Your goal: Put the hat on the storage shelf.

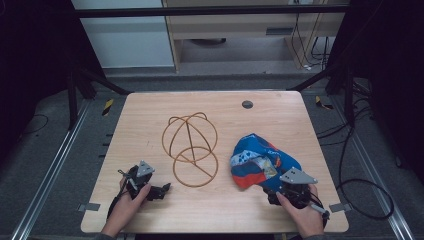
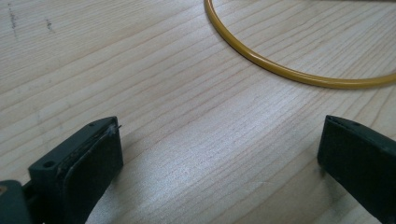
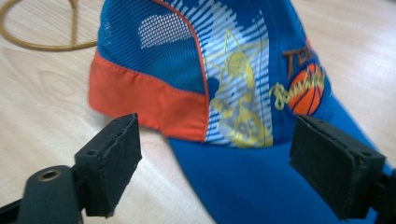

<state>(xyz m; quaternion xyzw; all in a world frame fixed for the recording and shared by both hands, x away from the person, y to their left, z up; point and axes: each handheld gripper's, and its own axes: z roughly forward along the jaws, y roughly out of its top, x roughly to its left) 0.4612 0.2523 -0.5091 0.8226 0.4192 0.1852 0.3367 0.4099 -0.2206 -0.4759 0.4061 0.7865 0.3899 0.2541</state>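
Two tongs rest low over the near part of the table [image 1: 150, 107], one in each of the person's hands. The right tongs [image 3: 217, 168] stand with their jaws wide apart and nothing pressed between the pads; the blue brim of a cap [image 3: 243, 93] lies below and between the jaws, with no pad touching it as far as the right gripper view shows. Just ahead of these tongs sits the cap's crown, blue mesh with an orange band at its lower edge and a printed panel with a basketball design. In the high view the right tongs [image 1: 280, 192] sit right at the near edge of the cap [image 1: 260, 160], the hand behind them at the table's front edge.

The left tongs [image 2: 219, 149] are also open, their jaws far apart with only bare wood between them. Ahead of them, a little way off, curves a yellow ring that belongs to a wire frame [image 2: 280, 70]. From above, the left tongs [image 1: 162, 189] lie just beside the lower ring of that wire frame [image 1: 192, 150], and the frame stands between the two tongs, with the cap to its right.
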